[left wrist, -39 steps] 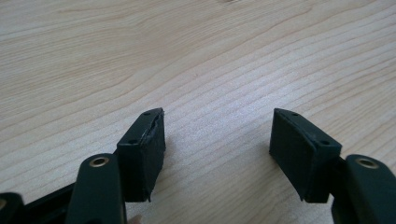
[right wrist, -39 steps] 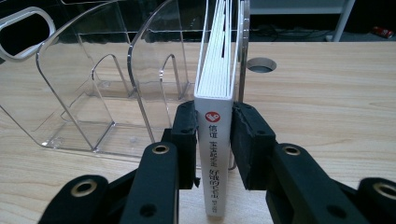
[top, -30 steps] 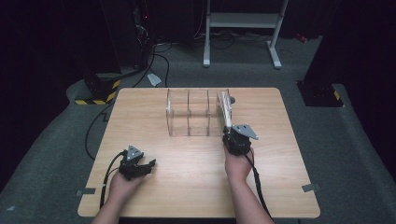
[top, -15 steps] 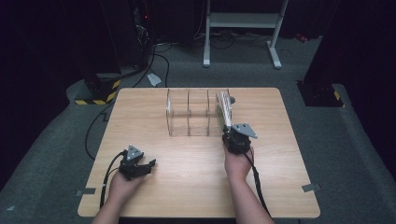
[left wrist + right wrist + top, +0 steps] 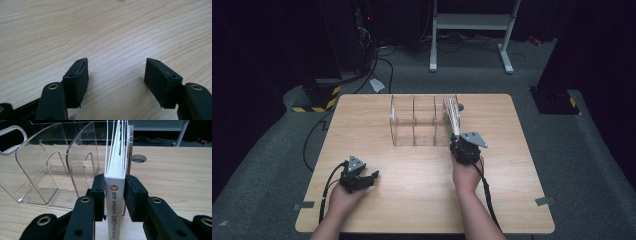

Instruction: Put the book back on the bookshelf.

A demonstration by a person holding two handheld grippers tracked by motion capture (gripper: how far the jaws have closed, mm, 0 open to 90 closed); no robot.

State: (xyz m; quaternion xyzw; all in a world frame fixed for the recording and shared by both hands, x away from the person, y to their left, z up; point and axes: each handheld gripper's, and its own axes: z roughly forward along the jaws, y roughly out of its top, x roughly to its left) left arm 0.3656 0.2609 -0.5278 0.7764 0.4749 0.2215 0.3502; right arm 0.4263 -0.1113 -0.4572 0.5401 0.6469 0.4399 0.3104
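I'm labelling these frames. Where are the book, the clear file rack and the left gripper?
book (image 5: 114, 195): right gripper view, white spine.
clear file rack (image 5: 413, 121): high view, middle divider.
left gripper (image 5: 116, 71): left gripper view, gap between open jaws.

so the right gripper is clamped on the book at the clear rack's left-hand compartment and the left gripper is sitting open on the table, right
Not quite: the compartment is wrong. The right gripper is clamped on the book at the clear rack's right-hand end compartment, as the high view shows; the other compartments look empty. The rest holds: the left gripper sits open low over the table, nothing between its jaws.
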